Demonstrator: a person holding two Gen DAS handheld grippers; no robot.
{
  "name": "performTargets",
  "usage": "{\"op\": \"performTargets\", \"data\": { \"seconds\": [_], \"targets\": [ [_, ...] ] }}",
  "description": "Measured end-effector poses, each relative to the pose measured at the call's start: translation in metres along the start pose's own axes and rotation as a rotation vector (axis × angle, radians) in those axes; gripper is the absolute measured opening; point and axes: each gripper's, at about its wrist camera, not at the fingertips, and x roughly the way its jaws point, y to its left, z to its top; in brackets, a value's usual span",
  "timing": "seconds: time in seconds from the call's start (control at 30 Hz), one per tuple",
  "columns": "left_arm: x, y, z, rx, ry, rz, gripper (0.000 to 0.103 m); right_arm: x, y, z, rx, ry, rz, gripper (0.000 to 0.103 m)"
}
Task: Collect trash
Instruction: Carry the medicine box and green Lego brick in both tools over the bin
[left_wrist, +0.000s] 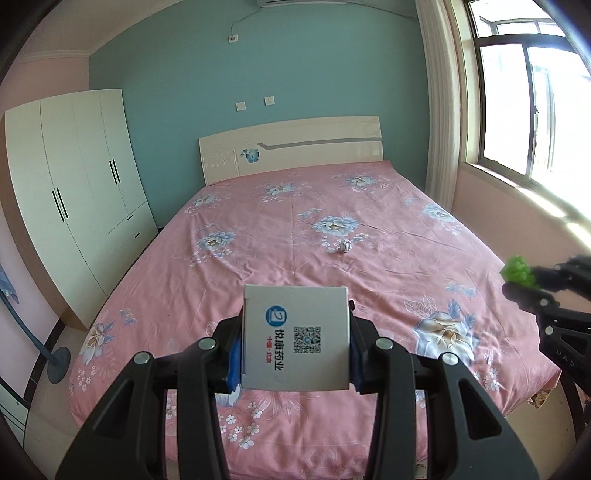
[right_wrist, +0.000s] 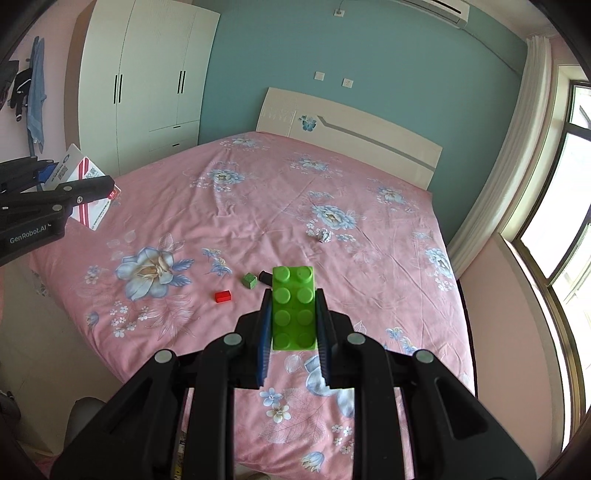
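My left gripper (left_wrist: 295, 332) is shut on a white medicine box (left_wrist: 295, 338) with a QR code, held above the foot of the pink floral bed (left_wrist: 295, 221); it also shows in the right wrist view (right_wrist: 79, 184). My right gripper (right_wrist: 293, 306) is shut on a green building brick (right_wrist: 293, 308), held above the bed; it shows at the right edge of the left wrist view (left_wrist: 517, 273). A crumpled paper ball (right_wrist: 324, 235) lies mid-bed, also in the left wrist view (left_wrist: 344, 246). A red block (right_wrist: 222, 296), a small green cube (right_wrist: 249, 280) and a dark cylinder (right_wrist: 264, 277) lie on the sheet.
A white wardrobe (left_wrist: 74, 199) stands left of the bed. A headboard (left_wrist: 291, 147) stands against the teal wall. A window (left_wrist: 524, 103) and curtain are on the right. A fan base (left_wrist: 59, 363) sits on the floor at the left.
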Motion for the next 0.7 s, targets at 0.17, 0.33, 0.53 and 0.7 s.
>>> {"op": "performTargets", "data": {
  "seconds": [0.17,0.33,0.53,0.7],
  "targets": [
    [-0.033,-0.001,-0.012,0.026,-0.018,-0.014,0.045,-0.033,0.008,-0.017,0.005,-0.013,-0.005,0.023],
    [-0.048,-0.004,-0.031,0.058,-0.016,-0.027,0.045,-0.048,0.016,-0.037,0.010,-0.010,0.008,0.023],
    [-0.047,-0.008,-0.064,0.084,0.038,-0.073,0.045,-0.043,0.032,-0.064,0.004,0.019,0.033,0.023],
    [-0.030,-0.015,-0.097,0.109,0.104,-0.087,0.045,-0.024,0.049,-0.093,0.002,0.068,0.072,0.023]
  ]
}}
